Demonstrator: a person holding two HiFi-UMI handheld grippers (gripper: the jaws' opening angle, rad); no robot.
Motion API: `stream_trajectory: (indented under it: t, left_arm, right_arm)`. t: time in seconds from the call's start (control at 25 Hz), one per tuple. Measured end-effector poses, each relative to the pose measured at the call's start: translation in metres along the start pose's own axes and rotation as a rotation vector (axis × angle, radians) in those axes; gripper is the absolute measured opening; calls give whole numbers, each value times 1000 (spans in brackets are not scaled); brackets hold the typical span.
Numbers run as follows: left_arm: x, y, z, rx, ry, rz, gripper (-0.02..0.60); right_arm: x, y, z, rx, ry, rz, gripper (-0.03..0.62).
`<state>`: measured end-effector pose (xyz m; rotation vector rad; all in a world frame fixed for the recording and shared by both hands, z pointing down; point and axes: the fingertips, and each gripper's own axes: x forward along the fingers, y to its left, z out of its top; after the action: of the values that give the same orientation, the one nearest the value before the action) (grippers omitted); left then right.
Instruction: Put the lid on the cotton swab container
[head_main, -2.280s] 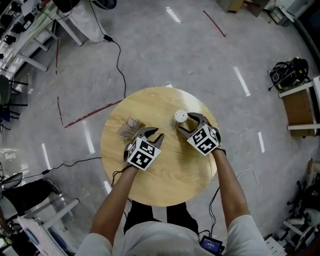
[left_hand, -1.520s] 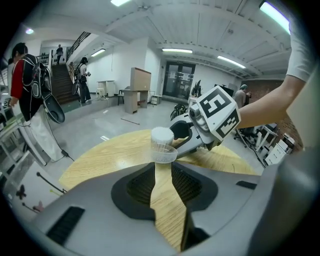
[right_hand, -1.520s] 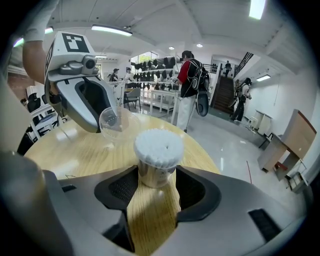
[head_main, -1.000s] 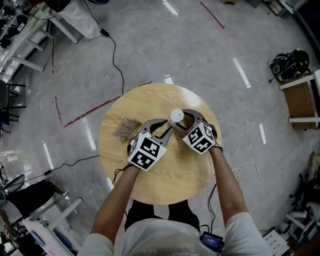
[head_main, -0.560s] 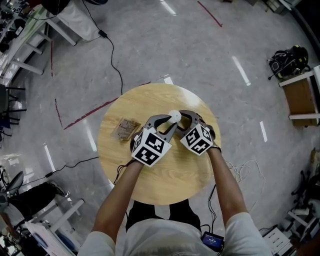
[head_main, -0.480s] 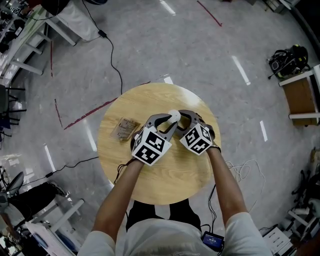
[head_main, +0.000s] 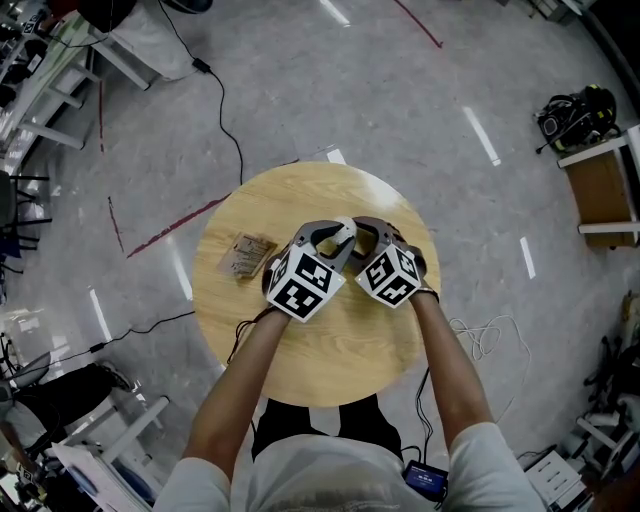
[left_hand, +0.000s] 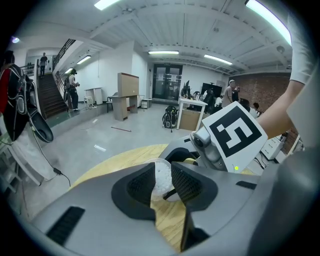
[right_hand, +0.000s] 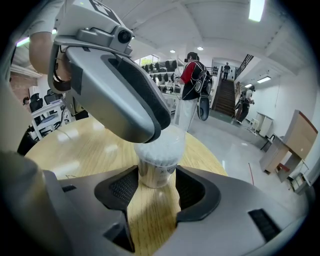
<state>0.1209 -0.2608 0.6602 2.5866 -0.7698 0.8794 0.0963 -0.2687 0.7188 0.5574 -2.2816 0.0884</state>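
**A:** What does the head view give?

**B:** A round wooden table (head_main: 300, 340), with both grippers meeting over its middle. The left gripper (head_main: 338, 240) and the right gripper (head_main: 360, 240) point their jaws toward each other, tips close together. A small brown packet (head_main: 243, 256) lies flat on the table, well apart from the left gripper's jaws on their outer side. From up here the jaws themselves hide what sits between them.

**A:** And the left gripper view?

**B:** Its jaws are clamped on the lid (left_hand: 161, 179). It is a clear round cap, held on edge between the two pads. Just beyond the tips, the right gripper's body fills the space ahead, with the table below it.

**A:** The right gripper view?

**B:** Those jaws stand wide, yet each pad presses on a side of the cotton swab container (right_hand: 157, 165), so they are clamped on it. The container stands upright on the table, right between the pads, with white swab tips packed at its top. The left gripper reaches in from above these jaws. The lid it holds is at the container's mouth, over the swab tips.

**A:** Is the lid fully seated?

**B:** I cannot tell. The left gripper's jaw covers part of the rim.
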Motion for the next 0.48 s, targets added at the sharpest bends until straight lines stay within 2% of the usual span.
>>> stream_trajectory:
  t: [0.48]
  left_arm:
    - [9,3,0,-32,4,-8,112]
  right_arm:
    - [0,-3,-1,8,-10,3,259]
